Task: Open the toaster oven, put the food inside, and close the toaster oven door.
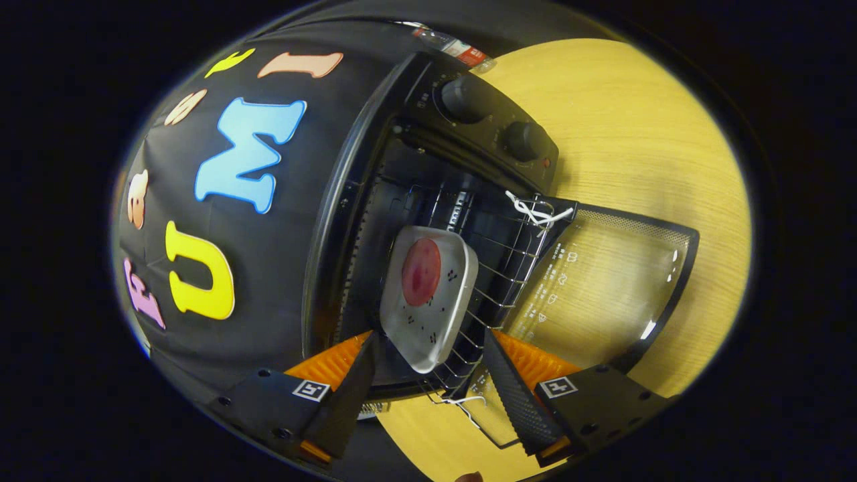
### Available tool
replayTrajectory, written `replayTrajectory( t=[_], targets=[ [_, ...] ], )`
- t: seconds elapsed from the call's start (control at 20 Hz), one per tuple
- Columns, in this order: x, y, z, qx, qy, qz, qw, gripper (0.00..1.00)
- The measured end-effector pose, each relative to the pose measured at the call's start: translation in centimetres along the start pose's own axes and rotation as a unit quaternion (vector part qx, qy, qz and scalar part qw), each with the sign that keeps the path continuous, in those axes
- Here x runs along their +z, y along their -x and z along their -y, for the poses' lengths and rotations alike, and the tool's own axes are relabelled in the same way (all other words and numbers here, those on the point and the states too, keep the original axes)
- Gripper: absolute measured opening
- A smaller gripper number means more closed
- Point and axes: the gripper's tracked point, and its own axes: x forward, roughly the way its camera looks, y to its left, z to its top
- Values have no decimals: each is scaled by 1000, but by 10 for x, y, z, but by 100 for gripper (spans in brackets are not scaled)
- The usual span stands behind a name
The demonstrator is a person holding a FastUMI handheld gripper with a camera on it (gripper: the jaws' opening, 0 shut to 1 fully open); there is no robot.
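Note:
A black toaster oven (469, 127) stands on the wooden table, seen rotated, with its glass door (602, 281) swung fully open and lying flat. A white square plate (432, 328) carrying a round pink slice of food (422, 271) rests on the wire rack (499, 268) inside the oven mouth. My gripper (428, 375) is open, its two fingers (351, 388) spread to either side of the plate's near edge without pressing on it. The plate's near rim sits just ahead of and between the fingers.
Two round knobs (525, 140) sit on the oven's control panel. White cord (535, 213) is tied to the rack corner by the door hinge. A plastic bottle (458, 48) lies behind the oven. The light wooden table (656, 134) spreads beyond the door.

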Motion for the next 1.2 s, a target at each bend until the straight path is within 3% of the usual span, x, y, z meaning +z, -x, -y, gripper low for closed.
replayTrajectory(
  t=[0.4, 0.75, 0.95, 1.2],
  targets=[
    [-21, 49, 23, -2, 186, -35, 982, 97],
    [-49, 76, 65, -21, 332, -53, 941, 98],
    [-48, 81, 86, -47, 407, -42, 911, 98],
    [-54, 76, 113, -79, 452, -61, 886, 98]
  ],
)
